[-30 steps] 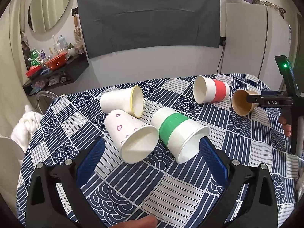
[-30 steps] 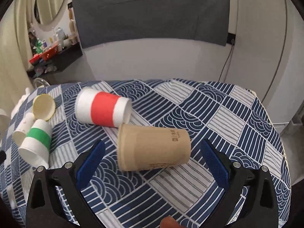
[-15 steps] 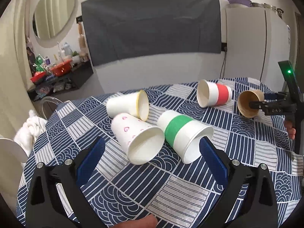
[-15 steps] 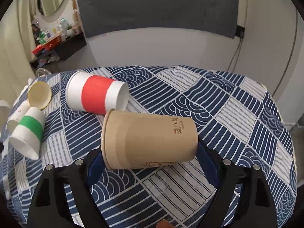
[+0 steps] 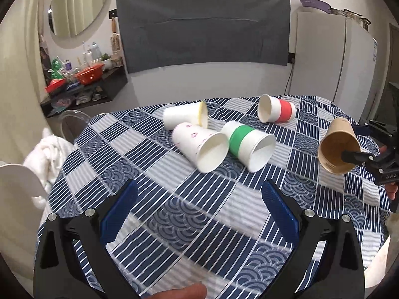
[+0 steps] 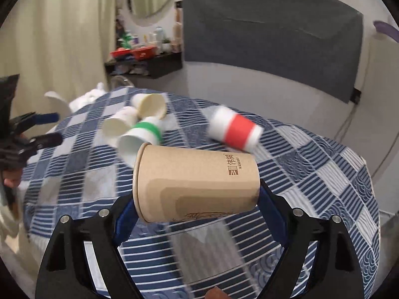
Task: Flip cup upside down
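My right gripper (image 6: 197,214) is shut on a brown paper cup (image 6: 194,182) and holds it sideways above the table, mouth to the left. The same cup (image 5: 338,147) shows at the right of the left wrist view, mouth toward me, with the right gripper (image 5: 369,149) around it. My left gripper (image 5: 199,206) is open and empty above the near part of the table. A green-banded cup (image 5: 247,144), a heart-print cup (image 5: 199,147), a yellow-rimmed cup (image 5: 184,117) and a red-banded cup (image 5: 276,111) lie on their sides.
The round table has a blue and white patterned cloth (image 5: 174,224). A clear chair (image 5: 74,122) and white cloth (image 5: 47,154) stand at the left edge. A shelf (image 5: 82,87) with bottles is at the back left, a white fridge (image 5: 331,54) at the back right.
My right gripper closed on the brown cup and lifted it off the table, swinging left. My left gripper drew back from the lying cups and stayed open.
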